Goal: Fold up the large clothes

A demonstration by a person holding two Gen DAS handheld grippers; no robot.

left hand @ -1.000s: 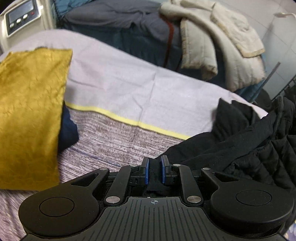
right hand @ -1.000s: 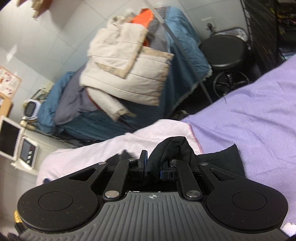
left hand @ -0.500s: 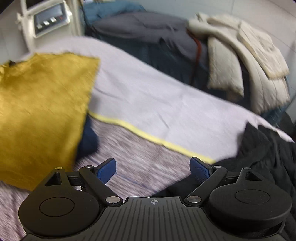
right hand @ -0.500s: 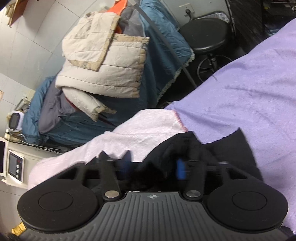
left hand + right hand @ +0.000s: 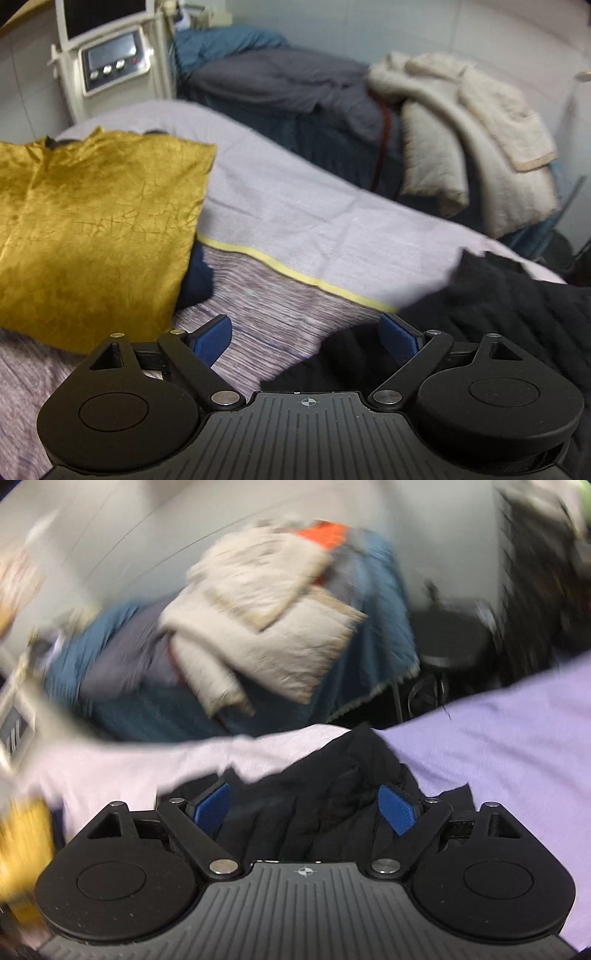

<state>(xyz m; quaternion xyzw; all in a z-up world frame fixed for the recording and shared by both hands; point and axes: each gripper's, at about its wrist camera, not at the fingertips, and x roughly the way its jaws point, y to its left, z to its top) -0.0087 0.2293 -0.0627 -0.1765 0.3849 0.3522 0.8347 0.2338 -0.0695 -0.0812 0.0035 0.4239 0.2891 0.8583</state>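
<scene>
left gripper [image 5: 306,339] wide open, nothing held | right gripper [image 5: 304,810] jaws just spread, loose over black garment [image 5: 332,794] | soft, floppy, light-ish | grab hem corners around 12 o'clock, imo

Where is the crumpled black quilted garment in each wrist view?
Left wrist view: the crumpled black quilted garment lies lower right on the bed.
Right wrist view: it lies bottom centre, bunched between the spread fingers.
Shared landmark: the cream quilted jacket heaped behind the bed.

left gripper [image 5: 306,338]: jaws wide | right gripper [image 5: 306,809]: jaws just widened
</scene>
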